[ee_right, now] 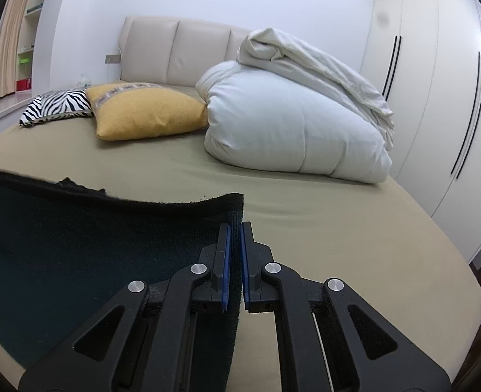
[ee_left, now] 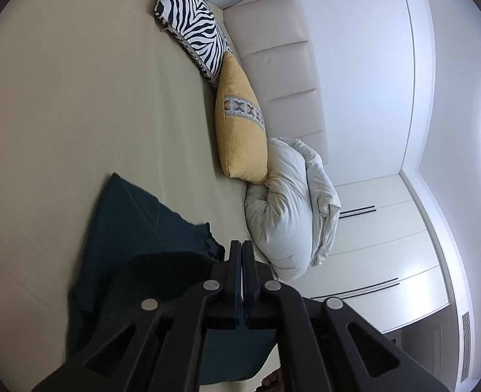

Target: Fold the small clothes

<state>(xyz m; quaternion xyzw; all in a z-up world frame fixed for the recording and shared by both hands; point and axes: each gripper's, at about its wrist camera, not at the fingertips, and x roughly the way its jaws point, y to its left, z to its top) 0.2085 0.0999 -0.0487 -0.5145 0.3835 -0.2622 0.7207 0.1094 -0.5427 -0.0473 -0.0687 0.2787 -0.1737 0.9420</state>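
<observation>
A dark teal garment (ee_right: 77,245) spans the lower left of the right wrist view, its top edge stretched level and running left to right above the bed (ee_right: 305,228); the cloth hangs below that edge. The right tool (ee_right: 236,228) pinches the garment's right corner, the fabric passing between its blue pads. In the left wrist view the left tool (ee_left: 241,245) is pressed together, with the garment (ee_left: 135,228) draped to its left and beneath it; whether cloth sits between its tips I cannot tell. Behind lie a zebra pillow (ee_right: 57,106), a yellow pillow (ee_right: 148,114) and a folded white duvet (ee_right: 289,121).
</observation>
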